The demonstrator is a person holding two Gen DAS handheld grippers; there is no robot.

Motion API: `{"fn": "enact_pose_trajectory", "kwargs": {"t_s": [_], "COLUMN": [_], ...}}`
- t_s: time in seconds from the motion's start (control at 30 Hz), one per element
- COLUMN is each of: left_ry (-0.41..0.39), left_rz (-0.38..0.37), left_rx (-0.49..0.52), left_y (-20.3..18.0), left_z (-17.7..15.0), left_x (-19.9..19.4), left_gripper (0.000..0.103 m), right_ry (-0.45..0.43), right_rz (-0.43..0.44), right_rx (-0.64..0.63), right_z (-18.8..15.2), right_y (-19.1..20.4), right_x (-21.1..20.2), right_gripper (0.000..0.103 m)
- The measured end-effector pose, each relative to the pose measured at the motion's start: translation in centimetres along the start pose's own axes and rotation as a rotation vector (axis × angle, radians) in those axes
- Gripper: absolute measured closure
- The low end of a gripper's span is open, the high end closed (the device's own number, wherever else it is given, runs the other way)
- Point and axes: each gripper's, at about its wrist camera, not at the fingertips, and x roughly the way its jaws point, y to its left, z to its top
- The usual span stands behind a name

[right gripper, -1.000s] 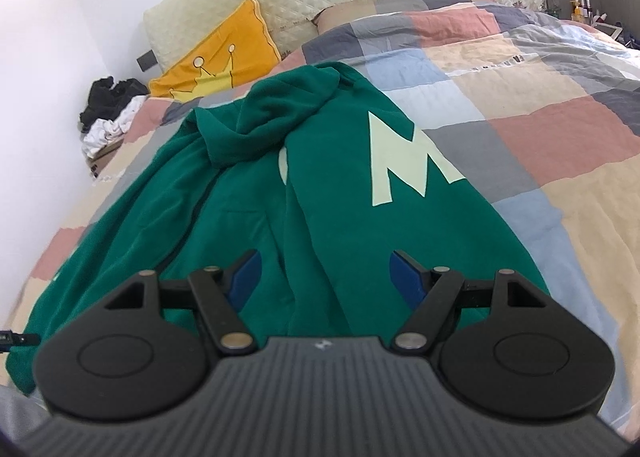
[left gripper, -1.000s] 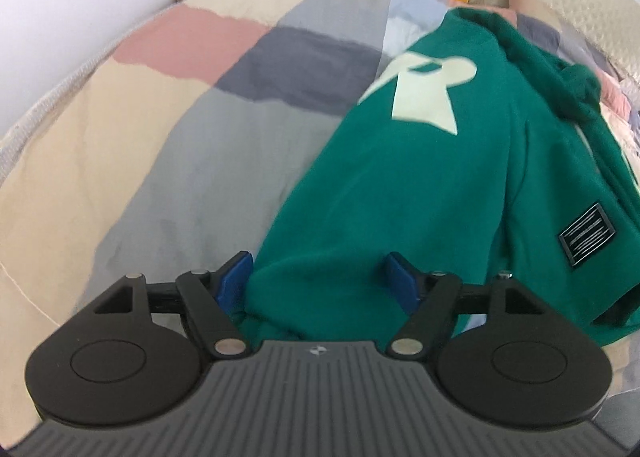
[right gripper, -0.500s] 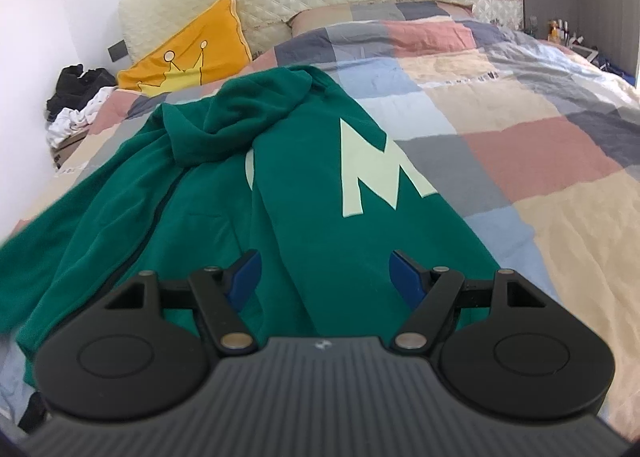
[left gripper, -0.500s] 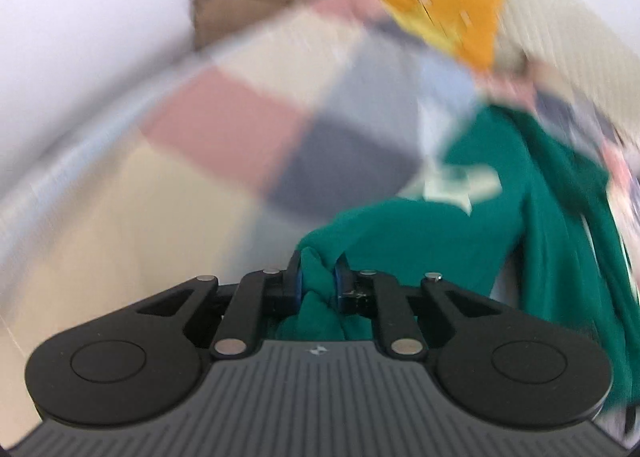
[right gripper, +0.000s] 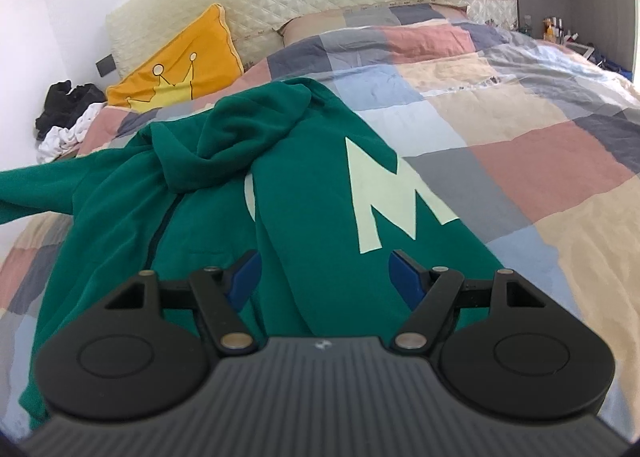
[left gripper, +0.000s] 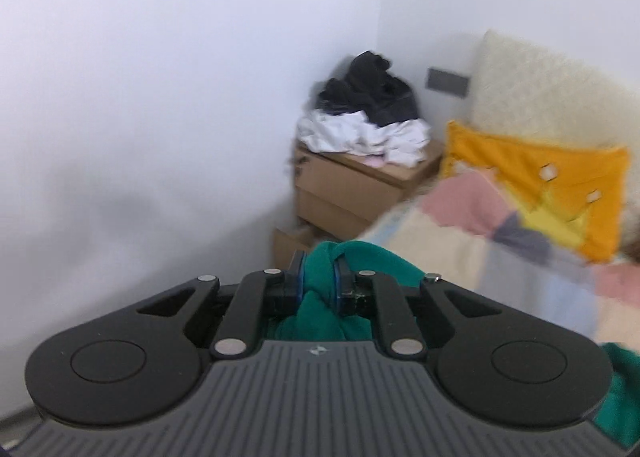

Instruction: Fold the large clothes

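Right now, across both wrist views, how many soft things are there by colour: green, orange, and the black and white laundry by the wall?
Green: 1, the green hoodie, its edge pinched in the left gripper.
Orange: 1, the orange crown cushion.
Black and white: 1 mixed laundry pile on the cardboard boxes.
Total: 3.

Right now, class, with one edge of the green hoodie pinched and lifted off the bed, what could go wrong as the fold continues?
1. The left gripper holds only a small bunch of the green hoodie, so the cloth might slip out.
2. The right gripper hangs open above the hoodie, gripping nothing, so pulling from one side may drag the whole garment.
3. The hood lies crumpled on the chest and could get folded in as a lump.
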Motion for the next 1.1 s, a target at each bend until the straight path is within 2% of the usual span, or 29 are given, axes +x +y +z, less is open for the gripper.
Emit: {"fn": "enact_pose_trajectory", "kwargs": {"t_s": [0.07, 0.17, 0.27, 0.33, 0.43, 0.47, 0.5, 0.53, 0.57, 0.73, 0.83, 0.93, 1.1], "left_ry": [0.037, 0.097, 0.177, 0.203, 0.239, 0.243, 0.245, 0.247, 0.250, 0.259, 0.265, 0.254, 0.227], "left_rz": [0.057, 0.100, 0.133, 0.135, 0.133, 0.128, 0.126, 0.124, 0.123, 0.028, -0.080, -0.172, -0.342], "left_rx": [0.013, 0.020, 0.017, 0.021, 0.032, 0.028, 0.022, 0.018, 0.015, 0.035, 0.080, 0.160, 0.209], "left_y": [-0.8, -0.2, 0.7, 1.6, 2.1, 2.4, 2.4, 2.4, 2.4, 0.1, -2.6, -5.8, -11.1], "left_z": [-1.1, -3.4, -6.2, -7.9, -9.4, -9.7, -9.7, -9.8, -10.1, -10.5, -10.7, -11.3, -12.7], "left_x": [3.3, 7.3, 9.8, 10.5, 10.1, 9.9, 9.5, 8.9, 8.3, 2.7, -1.1, -6.0, -14.3], "left_gripper": [0.088, 0.088, 0.087, 0.085, 0.076, 0.068, 0.051, 0.036, 0.035, 0.035, 0.035, 0.035, 0.035], "right_ry": [0.011, 0.027, 0.032, 0.043, 0.052, 0.052, 0.052, 0.049, 0.049, 0.093, 0.111, 0.119, 0.128], "right_rz": [0.009, 0.028, 0.039, 0.040, 0.046, 0.046, 0.050, 0.057, 0.058, 0.065, 0.063, 0.099, 0.101], "right_rx": [0.014, 0.027, 0.016, 0.030, 0.064, 0.067, 0.071, 0.075, 0.078, 0.062, 0.045, 0.065, 0.026], "right_z": [0.1, 0.3, 0.3, 0.3, 0.5, 0.5, 0.5, 0.5, 0.5, 0.1, -0.2, -0.6, -1.3], "right_y": [0.0, -0.2, -0.7, -1.3, -2.2, -2.4, -2.5, -2.7, -2.8, -3.0, -3.0, -3.5, -3.8], "right_x": [0.6, 1.2, 1.3, 1.7, 1.9, 1.9, 1.9, 1.7, 1.6, 1.4, 1.2, 0.7, -0.4], "right_gripper": [0.030, 0.030, 0.030, 0.030, 0.030, 0.030, 0.030, 0.030, 0.030, 0.030, 0.030, 0.030, 0.030]}}
